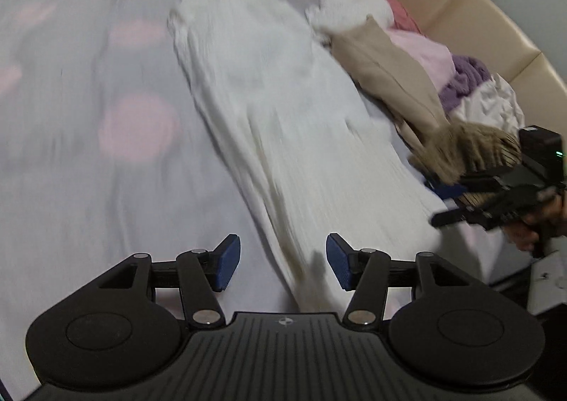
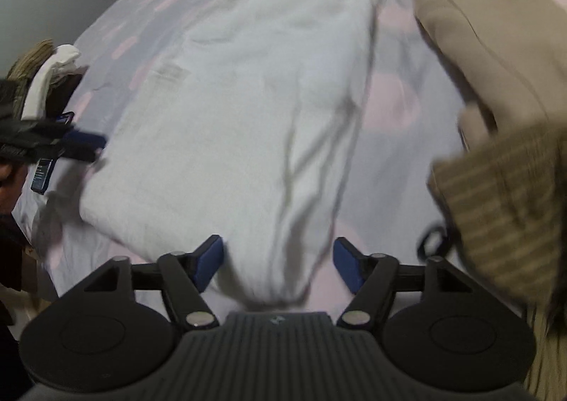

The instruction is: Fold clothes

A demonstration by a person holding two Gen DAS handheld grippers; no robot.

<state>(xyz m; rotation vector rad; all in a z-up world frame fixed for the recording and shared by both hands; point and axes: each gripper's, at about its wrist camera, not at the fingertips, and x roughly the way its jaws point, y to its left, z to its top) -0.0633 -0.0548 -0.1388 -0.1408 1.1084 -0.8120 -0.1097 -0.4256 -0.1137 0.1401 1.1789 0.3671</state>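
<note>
- White knit garment (image 1: 269, 110) lay flat along the bedsheet (image 1: 88, 152), running from upper centre to lower centre of both views.
- Left gripper (image 1: 282, 261) and right gripper (image 2: 279, 264): both spread apart, holding nothing, near hem between the pads.
- Fabric looked soft, light, floppy; blur hides detail, probably ribbed.
- Best grab: near hem corners.
- Beige garment (image 2: 496, 82) piled at right.

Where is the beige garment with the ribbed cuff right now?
The beige garment with the ribbed cuff lies on the pink-dotted bedsheet, right of the long white knit garment in both wrist views, beside the pile of clothes.
</note>
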